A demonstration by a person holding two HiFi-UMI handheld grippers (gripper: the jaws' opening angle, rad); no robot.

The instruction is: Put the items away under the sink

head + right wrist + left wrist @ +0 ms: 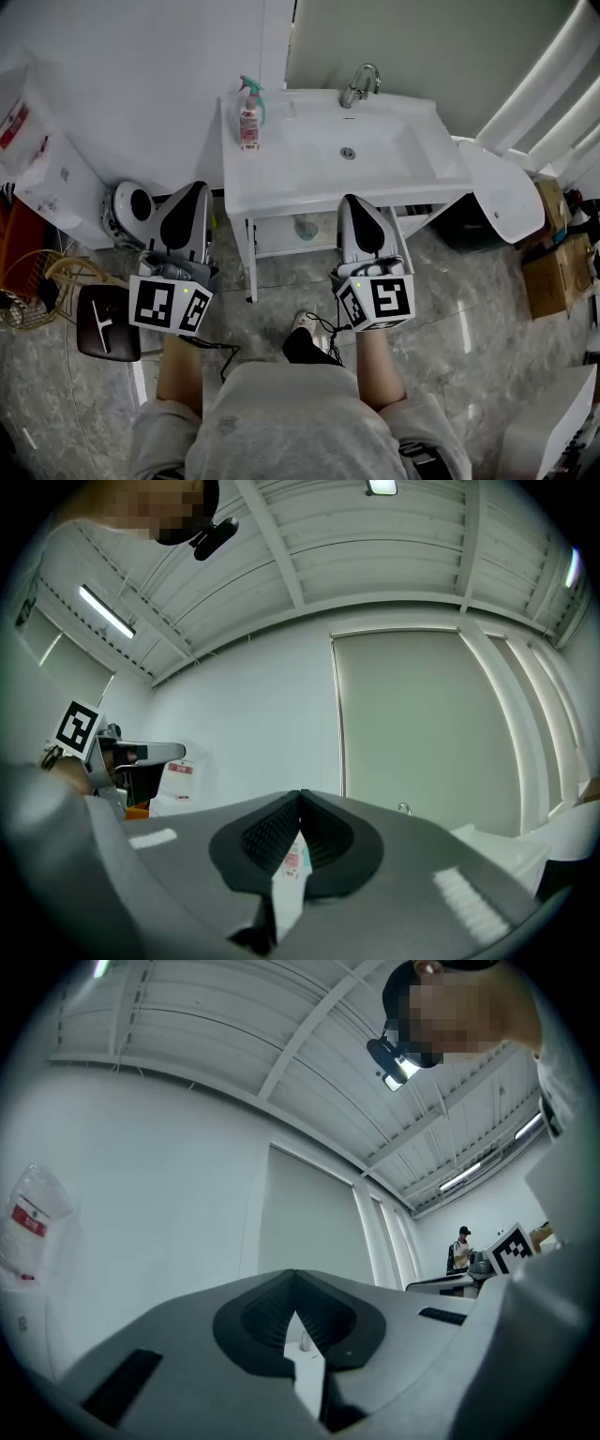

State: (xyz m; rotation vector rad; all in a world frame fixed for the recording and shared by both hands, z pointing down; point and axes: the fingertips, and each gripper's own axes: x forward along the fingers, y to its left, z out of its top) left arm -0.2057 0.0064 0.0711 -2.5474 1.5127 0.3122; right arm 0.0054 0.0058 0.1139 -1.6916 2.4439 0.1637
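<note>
1. Judged as the approach step: left tongs (pixel 194 192) and right tongs (pixel 354 202) both closed, gripping nothing.
2. Just ahead, between them: sink (pixel 412 164), shelf (pixel 277 239) beneath.
3. Farther ahead, nearer the left tongs: spray bottle (pixel 249 117) on the sink rim; next probably needs opening jaws and reaching to it.

No legible text anywhere in here.
- Spray bottle (pixel 249 114), at the 10 o'clock corner of the sink (pixel 272 192): pink label, print too small to read.
- Plastic bag (pixel 28 150) on the wall at 9 o'clock: red-and-white label. Characters can't be made out, not even in the left gripper view.
- Marker cube (pixel 169 305) on the left gripper (pixel 193 191) and marker cube (pixel 377 301) on the right gripper (pixel 356 202): black-and-white square code patterns only, no letters or digits.
- Cardboard boxes (pixel 553 267) at 3 o'clock: no print I can make out.
</note>
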